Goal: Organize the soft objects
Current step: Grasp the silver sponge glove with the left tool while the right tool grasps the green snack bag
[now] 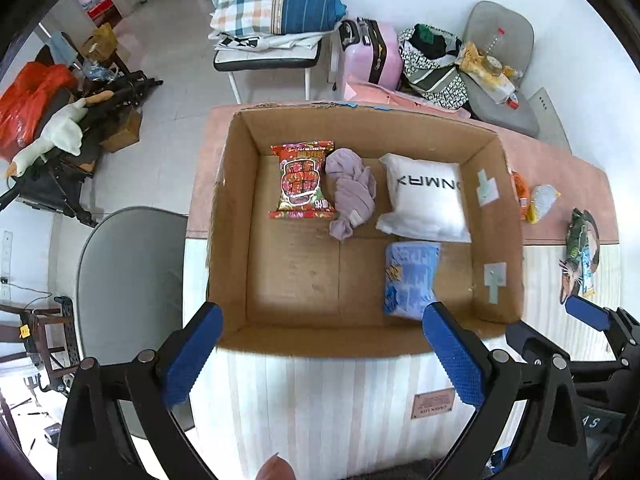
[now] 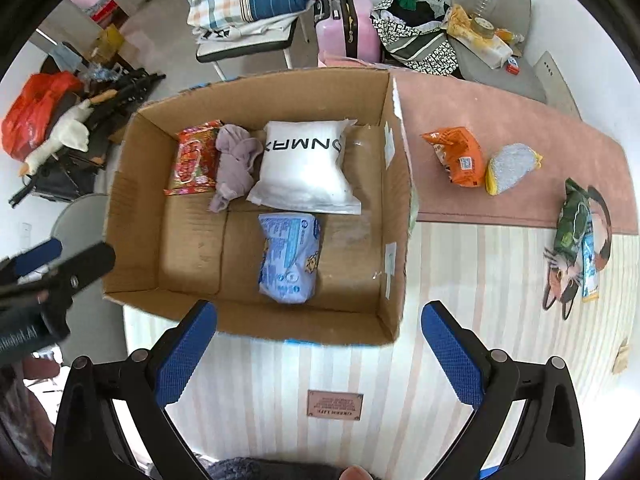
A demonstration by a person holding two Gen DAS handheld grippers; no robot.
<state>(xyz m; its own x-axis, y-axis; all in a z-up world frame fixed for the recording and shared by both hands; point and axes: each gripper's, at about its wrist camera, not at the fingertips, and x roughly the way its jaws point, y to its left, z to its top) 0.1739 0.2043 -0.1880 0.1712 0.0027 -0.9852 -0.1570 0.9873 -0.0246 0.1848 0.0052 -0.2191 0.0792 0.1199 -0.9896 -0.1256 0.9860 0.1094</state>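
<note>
An open cardboard box (image 1: 232, 208) (image 2: 396, 200) sits on the table. Inside lie a red snack pack (image 1: 302, 180) (image 2: 194, 158), a crumpled lilac cloth (image 1: 352, 192) (image 2: 236, 160), a white pillow pack (image 1: 426, 200) (image 2: 306, 168) and a blue tissue pack (image 1: 410, 276) (image 2: 290, 258). Right of the box on the pink mat lie an orange packet (image 2: 454, 156), a yellow-grey sponge (image 2: 510, 168) and a green packet (image 2: 572, 220). My left gripper (image 1: 322, 356) is open and empty at the box's near wall. My right gripper (image 2: 318, 354) is open and empty, also at the near wall.
The table has a striped cloth (image 2: 460, 280) and a pink mat (image 2: 500, 108). A grey chair (image 1: 128, 272) stands at the left. Behind are a chair with bedding (image 1: 272, 12), a pink suitcase (image 1: 372, 52), bags and a goose toy (image 1: 52, 136).
</note>
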